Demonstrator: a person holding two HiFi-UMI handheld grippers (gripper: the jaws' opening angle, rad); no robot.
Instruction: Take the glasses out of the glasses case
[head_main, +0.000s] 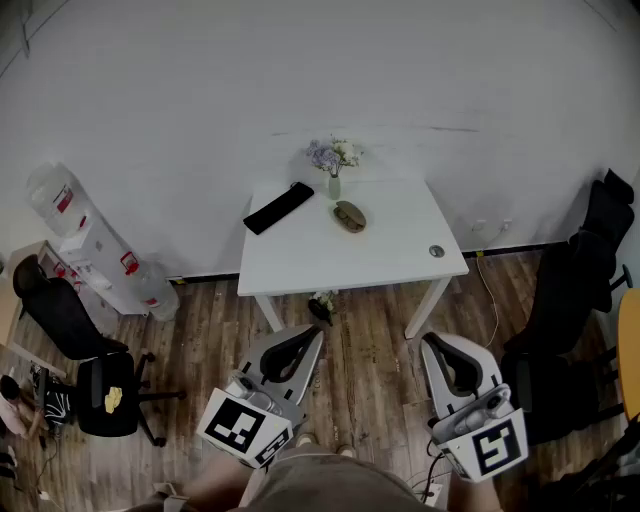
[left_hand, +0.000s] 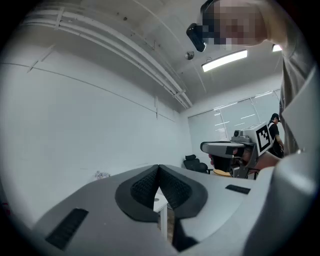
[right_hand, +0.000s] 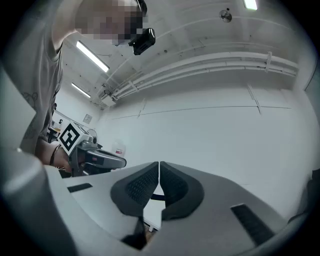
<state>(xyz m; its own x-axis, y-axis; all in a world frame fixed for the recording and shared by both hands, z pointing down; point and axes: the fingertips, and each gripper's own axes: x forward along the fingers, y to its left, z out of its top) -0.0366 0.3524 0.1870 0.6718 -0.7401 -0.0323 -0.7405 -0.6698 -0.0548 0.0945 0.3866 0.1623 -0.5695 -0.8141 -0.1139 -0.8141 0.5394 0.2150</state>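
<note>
Wooden floor (head_main: 370, 370) lies below me, and a white counter (head_main: 400, 250) stands against the white wall. On the counter I see the brown oval glasses case (head_main: 349, 216), near the middle and a little toward the wall. Whether it is open or closed I cannot tell from so far. Just behind it stands a small vase with flowers (head_main: 334, 165). To its left lies a black oblong thing (head_main: 278, 208), apart from the case.

My left gripper (head_main: 316, 333) and my right gripper (head_main: 430, 342) are both over the floor, on my side of the counter's near edge and well apart from the case. The case lies ahead, between the two grippers and nearer to the left one's line. The jaws of each gripper are pressed together, with nothing between them. Water bottles (head_main: 58, 200) and a black office chair (head_main: 70, 320) stand at the left of the room.
</note>
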